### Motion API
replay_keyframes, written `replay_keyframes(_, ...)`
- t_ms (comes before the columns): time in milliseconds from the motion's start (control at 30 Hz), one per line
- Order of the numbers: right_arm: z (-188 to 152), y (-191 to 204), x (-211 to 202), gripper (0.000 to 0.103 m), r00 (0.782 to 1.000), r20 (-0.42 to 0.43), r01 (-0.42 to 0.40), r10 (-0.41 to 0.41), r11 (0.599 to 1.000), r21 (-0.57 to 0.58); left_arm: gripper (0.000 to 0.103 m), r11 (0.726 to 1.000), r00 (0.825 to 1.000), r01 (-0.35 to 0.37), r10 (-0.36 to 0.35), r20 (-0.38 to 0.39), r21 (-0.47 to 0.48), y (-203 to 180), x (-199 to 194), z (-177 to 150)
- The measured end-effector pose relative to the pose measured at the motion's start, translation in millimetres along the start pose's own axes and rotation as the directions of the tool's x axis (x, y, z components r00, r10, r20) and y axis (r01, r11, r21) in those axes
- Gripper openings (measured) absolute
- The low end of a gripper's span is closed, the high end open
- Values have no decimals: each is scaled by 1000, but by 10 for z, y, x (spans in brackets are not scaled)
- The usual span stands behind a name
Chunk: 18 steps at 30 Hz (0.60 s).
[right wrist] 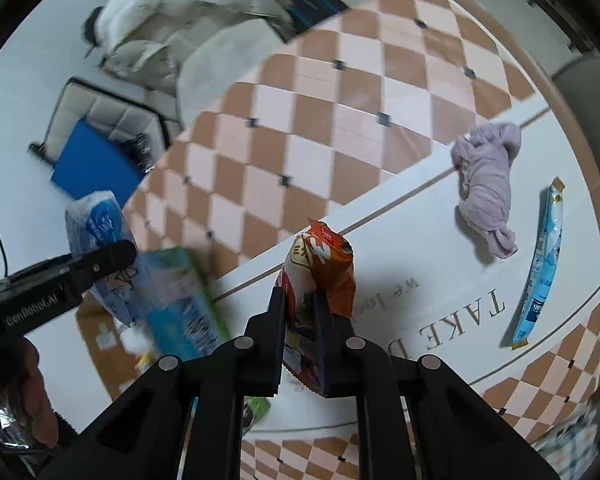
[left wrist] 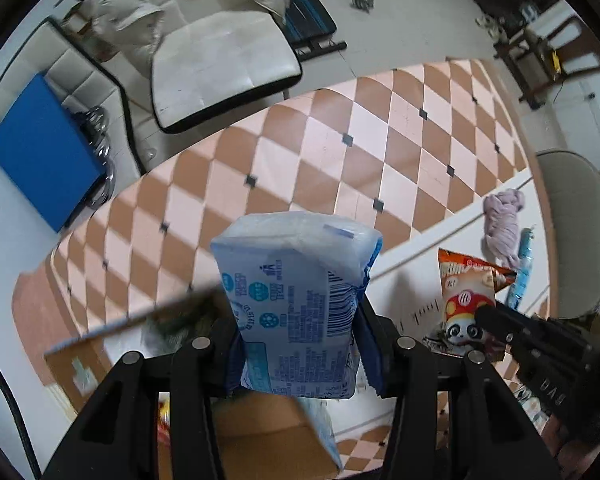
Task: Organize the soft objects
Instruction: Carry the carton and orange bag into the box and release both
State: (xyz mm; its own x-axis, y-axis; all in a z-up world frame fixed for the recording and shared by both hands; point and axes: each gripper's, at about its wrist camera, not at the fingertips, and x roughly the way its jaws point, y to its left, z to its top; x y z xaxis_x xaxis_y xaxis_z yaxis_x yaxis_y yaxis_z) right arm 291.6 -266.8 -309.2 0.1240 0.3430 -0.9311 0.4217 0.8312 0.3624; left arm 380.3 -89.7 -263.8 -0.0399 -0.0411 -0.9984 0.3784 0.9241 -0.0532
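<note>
Over the checked tablecloth [left wrist: 300,140], 2 grippers each carry a soft packet. Seen from its own wrist camera, the left gripper [left wrist: 300,344] is clamped on a pale blue tissue pack [left wrist: 296,300], held upright above an open cardboard box [left wrist: 260,432] just below it. The right gripper [right wrist: 298,300] is closed on an orange snack bag [right wrist: 320,264], lifted above the white mat [right wrist: 400,248].

Judging by the box below, the step in hand is probably dropping these items in. To do it well, lower the tissue pack until it sits inside the box walls before easing the fingers apart, since it squashes and could tip. Keep the 2 tools apart; they work close together.

A lilac cloth [right wrist: 486,184] and a long blue sachet [right wrist: 544,264] lie on the mat, well apart from the box, not yet sorted.
</note>
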Motion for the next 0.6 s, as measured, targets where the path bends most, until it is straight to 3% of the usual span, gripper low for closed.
replay_keyframes(133, -289, 311, -302, 13, 999, 11, -49, 50, 994, -102, 45, 998, 999, 35, -33, 33, -60, 321, -207, -426)
replay_keyframes(333, -803, 904, -525, 11, 994, -20, -113, 111, 959, -261, 45, 987, 999, 30, -25, 34, -160, 795, -203, -1040)
replay_keyframes(467, -1128, 1327, -431, 3, 989, -71, -147, 130, 925, -351, 45, 972, 999, 35, -39, -12, -232, 1086, 1, -1340)
replay_keyframes(600, -1382, 1716, -92, 3, 989, -126, -130, 83, 896, -425, 45, 960, 996, 33, -54, -70, -278, 1281, 286, -1565)
